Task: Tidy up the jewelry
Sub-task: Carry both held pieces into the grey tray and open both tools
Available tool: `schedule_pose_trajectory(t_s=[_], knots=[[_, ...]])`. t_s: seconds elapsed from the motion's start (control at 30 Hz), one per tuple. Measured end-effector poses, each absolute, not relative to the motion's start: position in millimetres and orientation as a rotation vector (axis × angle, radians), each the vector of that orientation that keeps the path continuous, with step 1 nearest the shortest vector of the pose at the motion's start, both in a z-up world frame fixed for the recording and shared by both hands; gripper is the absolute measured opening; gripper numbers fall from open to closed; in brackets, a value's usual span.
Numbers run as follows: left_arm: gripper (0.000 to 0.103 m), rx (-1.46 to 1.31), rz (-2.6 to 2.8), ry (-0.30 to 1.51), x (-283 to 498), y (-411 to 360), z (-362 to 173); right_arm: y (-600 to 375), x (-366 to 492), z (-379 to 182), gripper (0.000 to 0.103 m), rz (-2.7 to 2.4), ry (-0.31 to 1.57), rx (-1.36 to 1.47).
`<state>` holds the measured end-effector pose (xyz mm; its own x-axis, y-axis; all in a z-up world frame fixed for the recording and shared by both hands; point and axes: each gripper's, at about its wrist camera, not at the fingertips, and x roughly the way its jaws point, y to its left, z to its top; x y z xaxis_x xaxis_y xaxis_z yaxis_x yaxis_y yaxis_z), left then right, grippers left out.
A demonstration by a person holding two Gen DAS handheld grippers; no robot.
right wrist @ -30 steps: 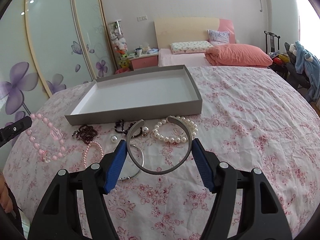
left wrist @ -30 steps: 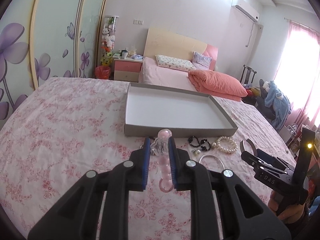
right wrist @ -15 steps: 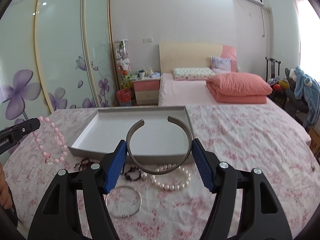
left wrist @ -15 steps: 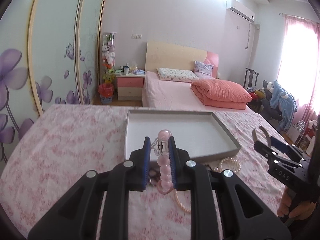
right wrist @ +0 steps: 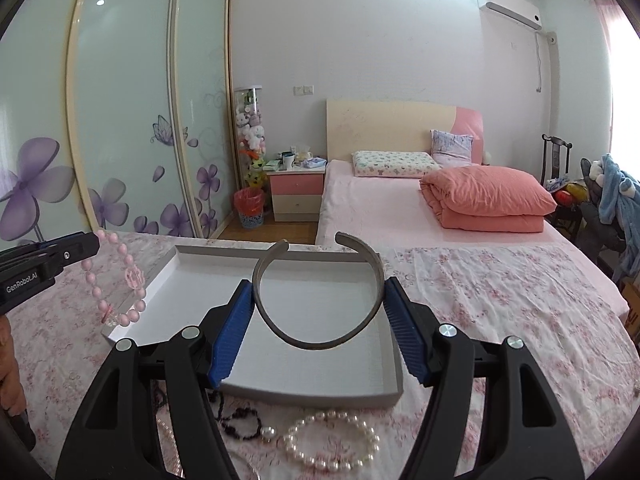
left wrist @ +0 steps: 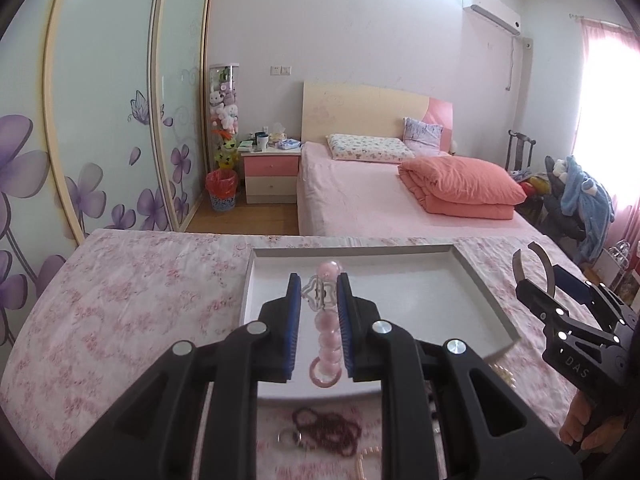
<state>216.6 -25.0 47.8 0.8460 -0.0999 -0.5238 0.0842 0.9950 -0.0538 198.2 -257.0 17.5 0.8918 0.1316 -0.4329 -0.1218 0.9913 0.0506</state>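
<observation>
1. Left gripper [left wrist: 319, 312]: blue ribbed jaws clenched on a pink bracelet [left wrist: 325, 320] of round glossy beads with a clear flower charm. It hangs above the tray's near-left part.
2. Right gripper [right wrist: 318, 322]: jaws clamp a grey metal cuff [right wrist: 318, 288], a smooth open C-band with its gap facing away. It is held over the tray's middle.
3. Tray [right wrist: 396, 376]: shallow rectangular box with a white matte floor and low grey walls, nothing lying inside. It sits on a tabletop [right wrist: 500, 312] covered in wrinkled pink floral cloth.
4. On the cloth in front of the tray's near wall: a pearl bracelet [right wrist: 332, 444], a black bead string [right wrist: 240, 426], and a dark red bead string [left wrist: 328, 432].
5. Writing: "GenRoboLAI" on the left gripper body in the right view; "DAS" on the right gripper in the left view.
6. Room: bare cloth lies left and right of the tray. The tabletop's far edge is just behind the tray, with a bed [right wrist: 400, 216] beyond.
</observation>
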Motion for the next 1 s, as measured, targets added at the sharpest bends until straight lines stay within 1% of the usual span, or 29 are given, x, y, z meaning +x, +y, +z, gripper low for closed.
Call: schedule_pose_trajectory(t_s=[0.17,0.33,0.57,0.73,0.77,0.8,0.83,0.9,1.0], knots=[[0.018,-0.029,-0.099,0.579,250,-29,34,-254,233,2,0.067,0.147,0.516,0.035],[0.018,-0.037,-0.108,0.61,277,-32,20,-250,264,-19,0.067,0.176,0.62,0.043],[0.019,-0.053,-0.137,0.669,306,-33,0,-244,290,-43,0.067,0.179,0.753,0.059],[0.019,-0.065,-0.145,0.698,320,-35,-10,-241,299,-49,0.068,0.169,0.801,0.076],[0.019,-0.072,-0.141,0.7,321,-34,-11,-241,298,-49,0.07,0.166,0.798,0.082],[0.021,-0.077,-0.134,0.699,322,-31,-11,-241,297,-47,0.075,0.164,0.791,0.083],[0.024,-0.079,-0.13,0.699,323,-30,-11,-242,294,-44,0.075,0.165,0.778,0.083],[0.028,-0.084,-0.116,0.695,322,-25,-10,-244,288,-38,0.075,0.168,0.76,0.083],[0.028,-0.088,-0.099,0.687,320,-19,-6,-247,285,-33,0.075,0.172,0.741,0.08]])
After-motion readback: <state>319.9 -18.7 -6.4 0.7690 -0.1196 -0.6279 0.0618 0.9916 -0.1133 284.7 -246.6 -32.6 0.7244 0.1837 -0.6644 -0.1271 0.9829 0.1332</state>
